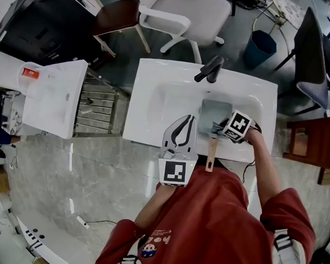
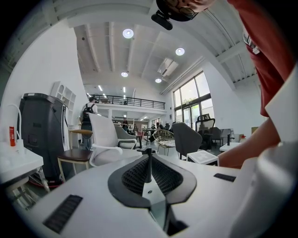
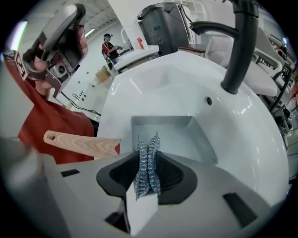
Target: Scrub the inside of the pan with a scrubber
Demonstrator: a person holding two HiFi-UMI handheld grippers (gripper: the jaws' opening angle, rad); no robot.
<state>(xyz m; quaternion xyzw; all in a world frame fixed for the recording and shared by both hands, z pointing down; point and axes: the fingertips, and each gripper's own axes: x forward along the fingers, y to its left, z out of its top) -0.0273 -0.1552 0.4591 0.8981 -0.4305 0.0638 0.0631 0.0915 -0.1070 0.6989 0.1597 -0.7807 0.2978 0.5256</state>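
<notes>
Closest to us is our red shirt (image 1: pixel 225 219), and both our arms reach out over a white sink (image 1: pixel 152 102).

Our left claw (image 2: pixel 148 158) is squeezed shut with nothing in it. From our head we see it over the near edge of the sink, just left of the pan's handle. Its own view looks out across the room, not at the pan.

Our right claw (image 3: pixel 148 151) is closed tight on a shiny silver scrubber (image 3: pixel 147 174). The scrubber is squashed flat between the two jaws, and its top pokes out past them. The claw is over the near side of the pan (image 1: pixel 215 113). We cannot tell if the scrubber touches the pan.

The pan is gray and square, and it sits inside the sink, on the right side of the bowl. Its wooden handle (image 1: pixel 211 154) points back at us and sticks out over the near edge of the sink. In the right claw's view the handle lies off to the left of the scrubber.

Behind the pan, at the back of the sink, stands a black tap (image 1: pixel 208 70). Its spout reaches out over the bowl.

Past the sink there is a white chair (image 1: pixel 186 11) on the gray floor. A blue bin (image 1: pixel 260 47) stands to the right of the chair.
</notes>
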